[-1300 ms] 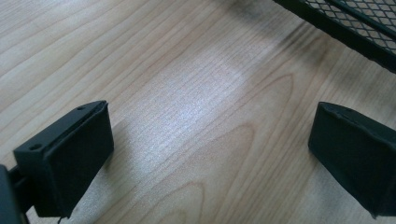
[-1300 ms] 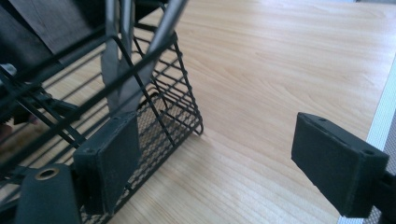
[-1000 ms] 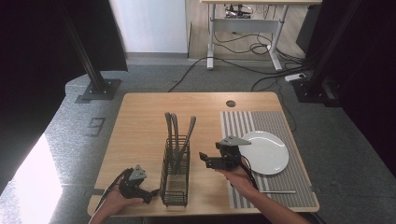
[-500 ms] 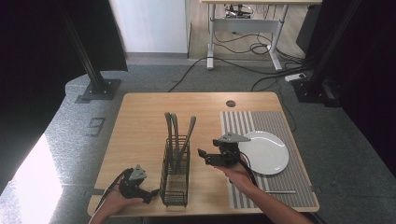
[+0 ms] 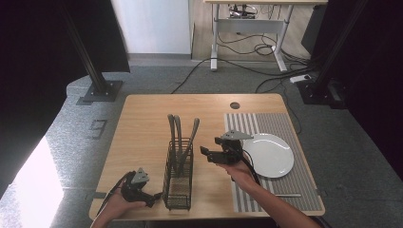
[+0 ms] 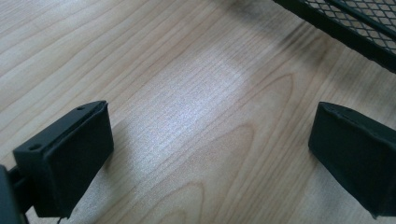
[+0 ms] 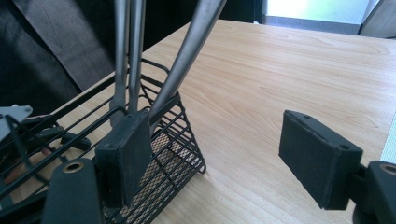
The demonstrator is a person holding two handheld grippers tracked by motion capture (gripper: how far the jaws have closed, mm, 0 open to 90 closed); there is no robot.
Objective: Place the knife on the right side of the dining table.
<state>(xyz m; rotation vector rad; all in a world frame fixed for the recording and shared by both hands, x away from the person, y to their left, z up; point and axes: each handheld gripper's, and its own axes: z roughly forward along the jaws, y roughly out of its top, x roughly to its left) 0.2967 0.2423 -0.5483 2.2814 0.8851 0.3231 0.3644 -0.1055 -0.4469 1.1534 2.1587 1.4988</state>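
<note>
Jaws on my right tool [image 5: 205, 153] have just been narrowing, nothing between them yet; I'm lining up on the leaning utensil handle [image 7: 187, 51]. Left tool [image 6: 210, 158] rests released.

No readable text, label or number appears anywhere.

Open tongs [image 7: 224, 154] beside wire basket [image 7: 173, 135]

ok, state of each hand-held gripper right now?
Left hand-held gripper: open, empty, over bare table.
Right hand-held gripper: open, jaws just been closing, nothing between them, beside basket.
</note>
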